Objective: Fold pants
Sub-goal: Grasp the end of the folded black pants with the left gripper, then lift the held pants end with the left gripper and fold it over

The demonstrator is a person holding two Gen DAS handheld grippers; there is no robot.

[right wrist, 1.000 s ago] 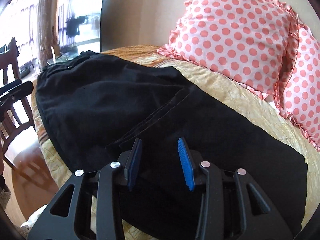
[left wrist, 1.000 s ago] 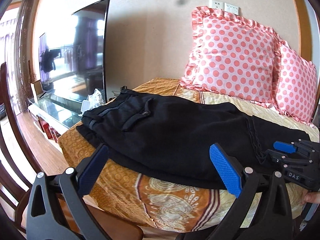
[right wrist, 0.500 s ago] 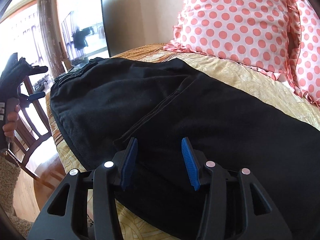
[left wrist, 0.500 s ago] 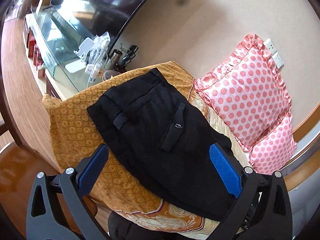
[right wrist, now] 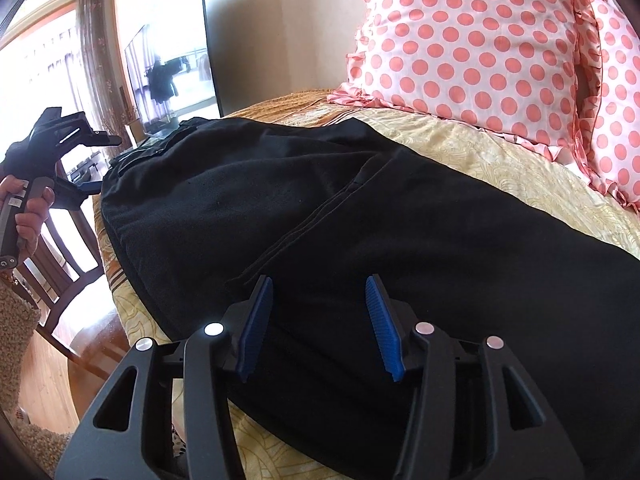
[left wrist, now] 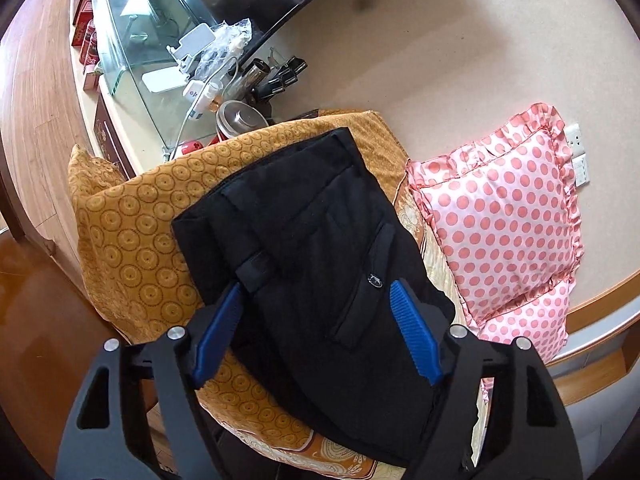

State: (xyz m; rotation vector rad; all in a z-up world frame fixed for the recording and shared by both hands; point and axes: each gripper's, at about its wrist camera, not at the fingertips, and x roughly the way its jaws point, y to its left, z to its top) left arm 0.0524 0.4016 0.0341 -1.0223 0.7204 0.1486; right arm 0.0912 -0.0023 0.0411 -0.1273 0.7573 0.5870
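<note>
Black pants (left wrist: 312, 220) lie flat along the bed, waistband end toward the TV stand, back pocket up. My left gripper (left wrist: 315, 286) hovers over the waistband end, a belt loop by its left pad (left wrist: 218, 332). Its jaws are closing with the cloth between them, and the pads do not press on it. From the right wrist view the pants (right wrist: 360, 208) stretch across the bed, and a hand holds the left gripper (right wrist: 86, 160) at their far left end. My right gripper (right wrist: 318, 278) sits low over the leg by a seam; its jaws are opening and grip nothing.
The pants rest on a gold patterned bed cover (left wrist: 132, 216). Pink polka-dot pillows (right wrist: 460, 40) lean on the wall behind. A glass TV stand (left wrist: 132, 40) with clutter and a TV (right wrist: 172, 72) stand past the bed's end. A wooden chair (right wrist: 68, 248) is beside the bed.
The left gripper swung round to the waistband end, rolled, and its jaws narrowed. The right gripper stayed over the leg and its jaws widened a little.
</note>
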